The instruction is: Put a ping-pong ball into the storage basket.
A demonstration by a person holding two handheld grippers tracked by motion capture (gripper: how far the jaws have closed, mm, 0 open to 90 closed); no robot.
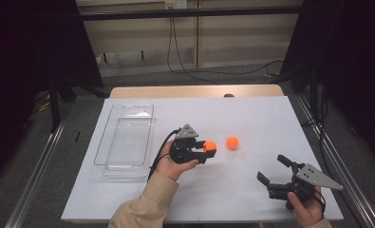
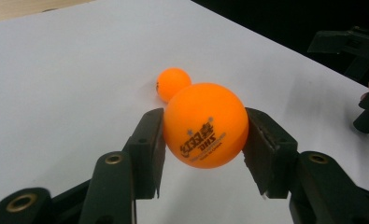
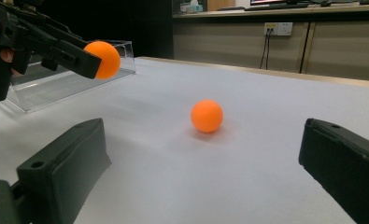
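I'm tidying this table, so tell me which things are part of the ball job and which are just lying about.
In the job:
- held orange ping-pong ball, clamped in the left gripper
- second orange ping-pong ball, loose on the white table cover
- clear plastic bin, probably where the balls go
- right gripper, open, nothing in it

Lying about:
- black cable on the floor beyond the table

held orange ball (image 2: 204,125) — printed, lifted | second orange ball (image 1: 232,142) — on table, near

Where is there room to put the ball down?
The clear tray holds nothing. The white sheet is bare beyond the loose ball, towards the far edge, and along the near edge between the two hands. It is tighter between the held ball and the loose one.
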